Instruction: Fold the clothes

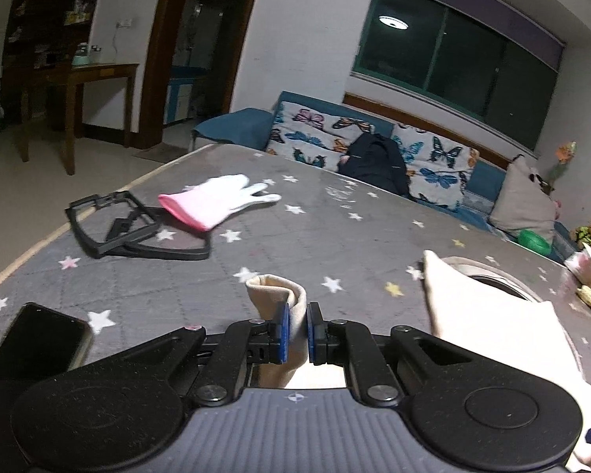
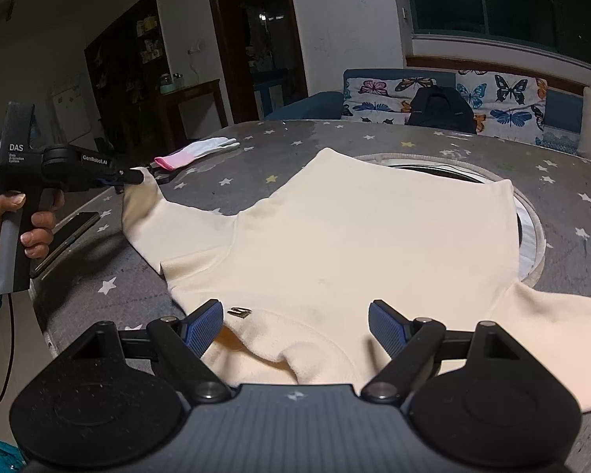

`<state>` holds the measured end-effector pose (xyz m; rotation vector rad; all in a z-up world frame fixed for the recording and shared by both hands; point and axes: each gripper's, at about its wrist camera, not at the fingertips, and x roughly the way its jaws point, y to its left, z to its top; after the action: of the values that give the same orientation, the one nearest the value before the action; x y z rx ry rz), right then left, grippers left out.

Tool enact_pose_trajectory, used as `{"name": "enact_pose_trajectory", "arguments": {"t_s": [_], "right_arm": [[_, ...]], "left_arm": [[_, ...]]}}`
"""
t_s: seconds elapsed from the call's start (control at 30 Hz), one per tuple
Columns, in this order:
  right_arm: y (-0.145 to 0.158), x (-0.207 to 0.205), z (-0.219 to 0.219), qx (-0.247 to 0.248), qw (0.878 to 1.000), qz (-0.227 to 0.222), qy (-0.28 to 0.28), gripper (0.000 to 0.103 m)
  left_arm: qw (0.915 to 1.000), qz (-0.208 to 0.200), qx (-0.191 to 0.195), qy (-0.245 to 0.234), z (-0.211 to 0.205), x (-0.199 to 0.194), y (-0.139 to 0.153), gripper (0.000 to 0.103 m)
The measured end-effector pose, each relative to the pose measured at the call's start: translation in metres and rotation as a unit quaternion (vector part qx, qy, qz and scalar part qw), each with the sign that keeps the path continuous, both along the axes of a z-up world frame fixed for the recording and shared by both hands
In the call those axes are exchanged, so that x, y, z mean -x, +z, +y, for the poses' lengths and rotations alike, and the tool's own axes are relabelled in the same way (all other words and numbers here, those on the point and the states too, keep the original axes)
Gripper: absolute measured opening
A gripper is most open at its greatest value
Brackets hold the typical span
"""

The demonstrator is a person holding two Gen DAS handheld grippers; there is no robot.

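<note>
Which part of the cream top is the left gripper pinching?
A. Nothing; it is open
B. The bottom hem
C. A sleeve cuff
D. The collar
C: the left gripper has its pads shut on the sleeve cuff of the top, and the right wrist view shows that sleeve end lifted off the table.

Sweater [image 2: 358, 236] spread on table [image 2: 433, 138]; glove [image 2: 201, 149] behind its left sleeve, phone [image 2: 69, 236] leftward.
</note>
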<state>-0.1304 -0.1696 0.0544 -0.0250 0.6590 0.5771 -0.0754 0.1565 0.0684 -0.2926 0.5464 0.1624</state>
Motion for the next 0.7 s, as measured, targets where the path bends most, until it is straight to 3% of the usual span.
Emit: {"name": "enact_pose_trajectory", "arguments": {"t_s": [0.37,0.7], "right_arm": [[-0.004,-0.002,-0.004,-0.010,1.000,0.006,-0.011,0.083],[-0.002,-0.003,-0.010,-0.022,0.999,0.004,-0.024,0.083]], "left_arm": [[0.9979,-0.013,0.022,-0.059,-0.036,-0.005,0.010,0.010],[0.9885,-0.025,0.051,-0.140,-0.084,-0.012,0.020,0.010]]}}
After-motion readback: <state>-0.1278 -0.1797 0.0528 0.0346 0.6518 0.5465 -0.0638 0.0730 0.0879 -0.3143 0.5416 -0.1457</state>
